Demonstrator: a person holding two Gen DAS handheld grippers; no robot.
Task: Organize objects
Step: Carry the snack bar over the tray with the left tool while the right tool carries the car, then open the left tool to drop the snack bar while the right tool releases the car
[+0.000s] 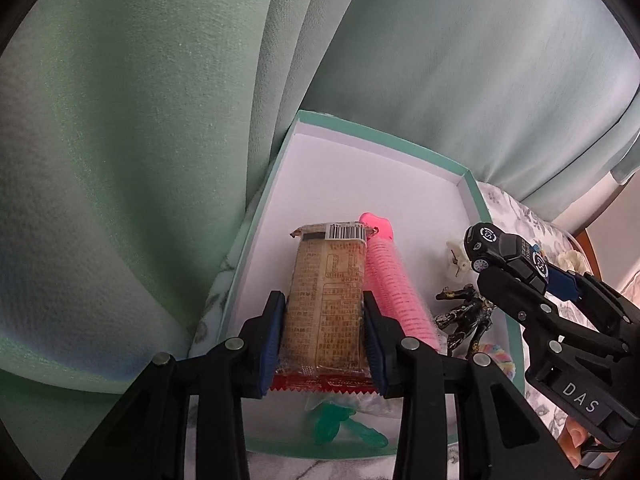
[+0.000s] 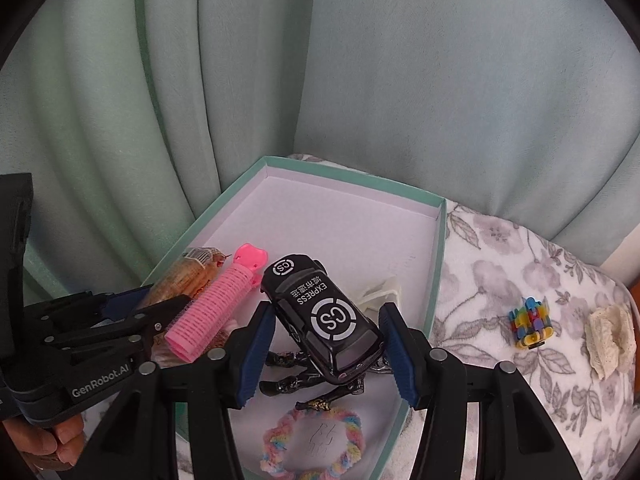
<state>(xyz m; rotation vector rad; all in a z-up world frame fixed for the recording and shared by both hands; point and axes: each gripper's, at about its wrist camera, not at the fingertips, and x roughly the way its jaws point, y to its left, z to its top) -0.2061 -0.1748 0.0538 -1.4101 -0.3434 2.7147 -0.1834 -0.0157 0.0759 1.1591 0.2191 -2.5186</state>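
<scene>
Looking along the left gripper [image 1: 325, 334], a crinkly snack pack [image 1: 324, 304] is seen clamped between its pads over the box [image 1: 384, 148]; a ribbed pink roller [image 1: 390, 284] lies just beside it

From the right gripper [image 2: 327, 354], a glossy black car [image 2: 320, 316] is gripped above the box; a block toy [image 2: 530, 322] and lace scrap [image 2: 610, 340] on the cloth to its right are judged left to pack

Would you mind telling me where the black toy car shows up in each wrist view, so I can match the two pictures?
Left wrist view: the black toy car sits at the right, held by the right gripper above the box's right side.
Right wrist view: the car is at centre, tilted between the blue pads.
Shared landmark: the pink hair roller lying in the teal-rimmed box.
</scene>
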